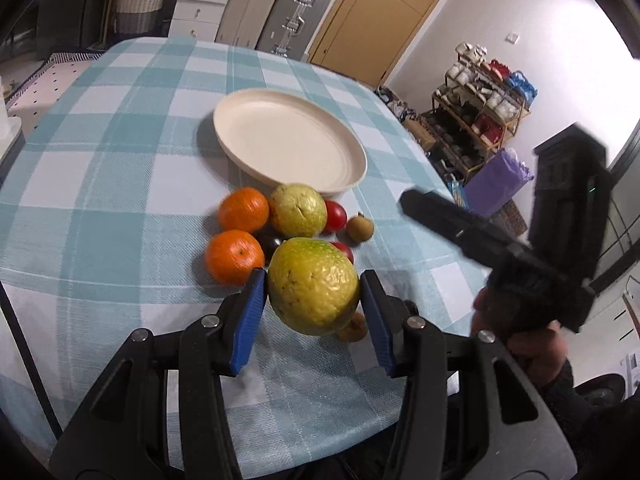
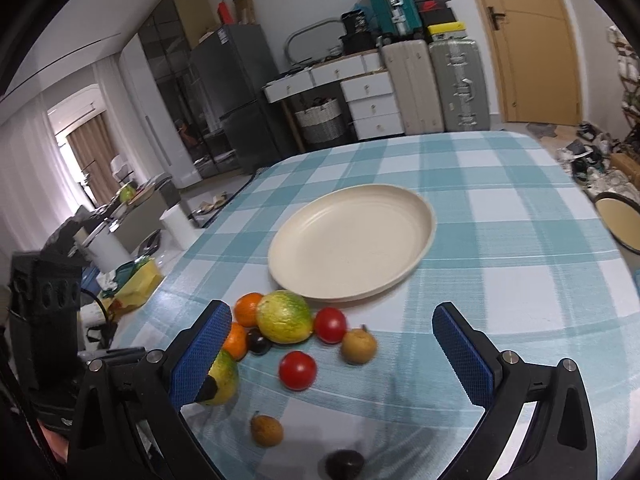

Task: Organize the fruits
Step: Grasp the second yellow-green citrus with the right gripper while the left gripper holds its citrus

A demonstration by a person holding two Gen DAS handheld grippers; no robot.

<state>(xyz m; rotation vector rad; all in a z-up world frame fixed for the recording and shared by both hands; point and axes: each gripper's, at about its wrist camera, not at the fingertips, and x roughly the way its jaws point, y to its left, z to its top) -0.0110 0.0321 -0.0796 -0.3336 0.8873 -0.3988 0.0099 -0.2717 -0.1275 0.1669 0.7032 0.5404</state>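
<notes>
The left gripper [image 1: 313,292] clamps a green-yellow guava [image 1: 313,286] at frame centre; the right gripper [image 2: 332,356] gapes wide, empty. The plate [image 1: 236,148] above is bare, so every fruit awaits.

Table cover: teal-and-white checked tablecloth [image 2: 500,216].
Far wall: wooden door [image 2: 532,44], shut.
Beside door: two upright hard-shell suitcases [image 2: 460,84], side by side.
Left of suitcases: white drawer unit [image 2: 372,100]; woven basket [image 2: 320,118] on floor alongside.
Further left: dark refrigerator [image 2: 236,92].
Right side of room: shoe rack [image 1: 476,116], shelves crowded.
</notes>
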